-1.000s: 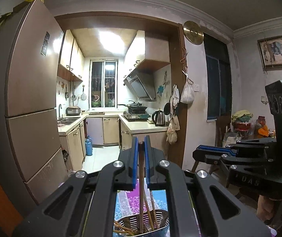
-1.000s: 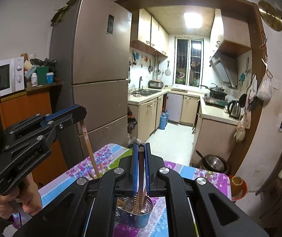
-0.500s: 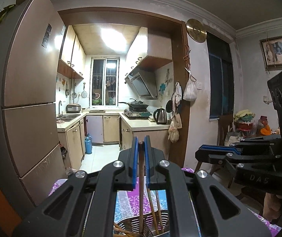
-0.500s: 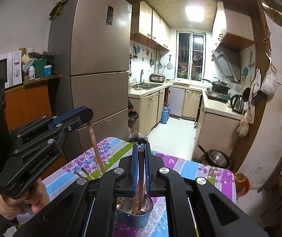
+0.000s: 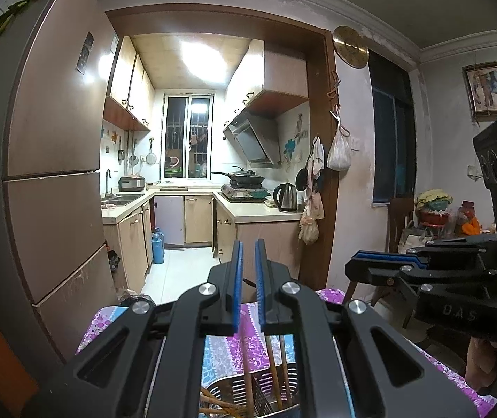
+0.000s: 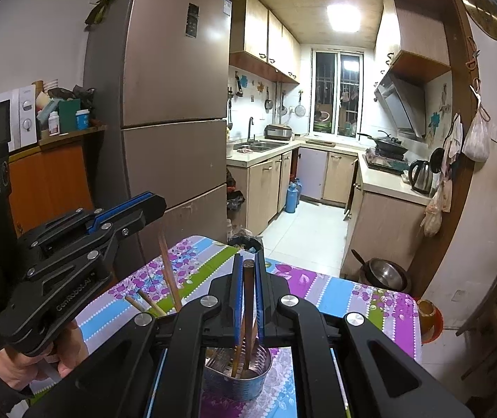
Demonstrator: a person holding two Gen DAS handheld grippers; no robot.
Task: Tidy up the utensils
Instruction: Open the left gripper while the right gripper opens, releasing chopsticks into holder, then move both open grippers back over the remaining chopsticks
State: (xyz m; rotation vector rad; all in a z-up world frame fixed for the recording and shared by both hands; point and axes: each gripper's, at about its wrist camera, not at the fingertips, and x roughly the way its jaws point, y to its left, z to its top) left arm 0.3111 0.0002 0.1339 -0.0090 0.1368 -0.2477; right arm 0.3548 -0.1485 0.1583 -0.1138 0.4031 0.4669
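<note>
My left gripper (image 5: 247,249) is open a little and empty; the brown chopstick (image 5: 248,376) it held stands below its fingers in a perforated metal basket (image 5: 248,395) with several other chopsticks. In the right wrist view the left gripper (image 6: 150,205) hovers above that chopstick (image 6: 169,271). My right gripper (image 6: 247,268) is shut on a dark brown chopstick (image 6: 248,299), held upright with its lower end inside a round metal tin (image 6: 238,374). The right gripper also shows in the left wrist view (image 5: 363,263), seen from the side.
The flowered tablecloth (image 6: 335,296) covers the table. A fridge (image 6: 175,122) stands left, an orange cabinet with a microwave (image 6: 4,122) beside it. A metal pot (image 6: 384,273) sits on the floor by the kitchen doorway. A small orange bowl (image 6: 429,317) sits past the table's right edge.
My left gripper opened slightly and let go of its chopstick, which dropped into the basket. Both grippers rose a little. The right gripper stays shut on its chopstick.
</note>
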